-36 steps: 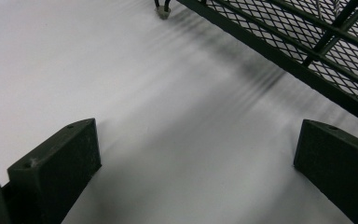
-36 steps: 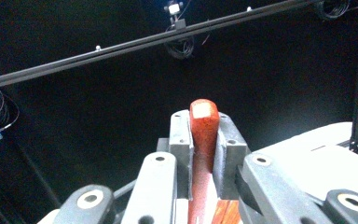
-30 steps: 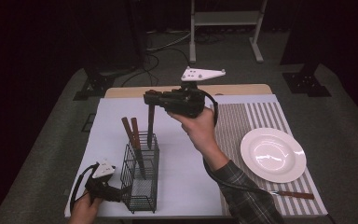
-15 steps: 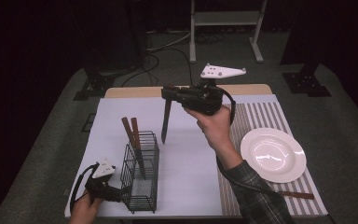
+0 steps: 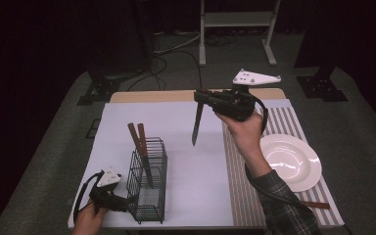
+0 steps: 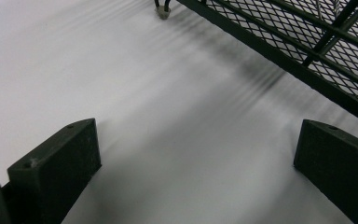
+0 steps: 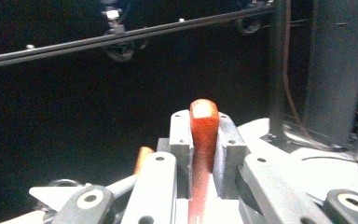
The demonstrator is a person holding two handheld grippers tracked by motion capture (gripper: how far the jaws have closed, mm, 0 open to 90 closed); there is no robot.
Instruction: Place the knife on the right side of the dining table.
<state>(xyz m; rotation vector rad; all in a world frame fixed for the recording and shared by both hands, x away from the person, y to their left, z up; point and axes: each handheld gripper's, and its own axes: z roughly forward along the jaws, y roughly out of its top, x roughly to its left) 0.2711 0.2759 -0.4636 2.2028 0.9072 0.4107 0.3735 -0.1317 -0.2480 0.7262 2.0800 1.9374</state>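
Note:
My right gripper (image 5: 204, 97) is held above the middle of the table, shut on the wooden handle of a knife (image 5: 196, 128) whose blade hangs straight down over the white mat (image 5: 186, 166). In the right gripper view the red-brown knife handle (image 7: 204, 125) stands clamped between the grey pads of that gripper (image 7: 204, 140). A black wire basket (image 5: 149, 183) stands at the front left with two wooden-handled utensils (image 5: 138, 139) upright in it. My left gripper (image 5: 126, 200) rests open on the mat against the basket's near side; the left gripper (image 6: 196, 163) has nothing between its jaws beside the basket (image 6: 307, 42).
A white plate (image 5: 290, 161) sits on a striped placemat (image 5: 240, 171) at the right. A wooden-handled utensil (image 5: 316, 204) lies in front of the plate near the table's front edge. A metal stand (image 5: 235, 19) is on the floor beyond the table.
The right gripper has carried the knife to the right, away from the basket and toward the striped placemat. The left gripper has stayed by the basket.

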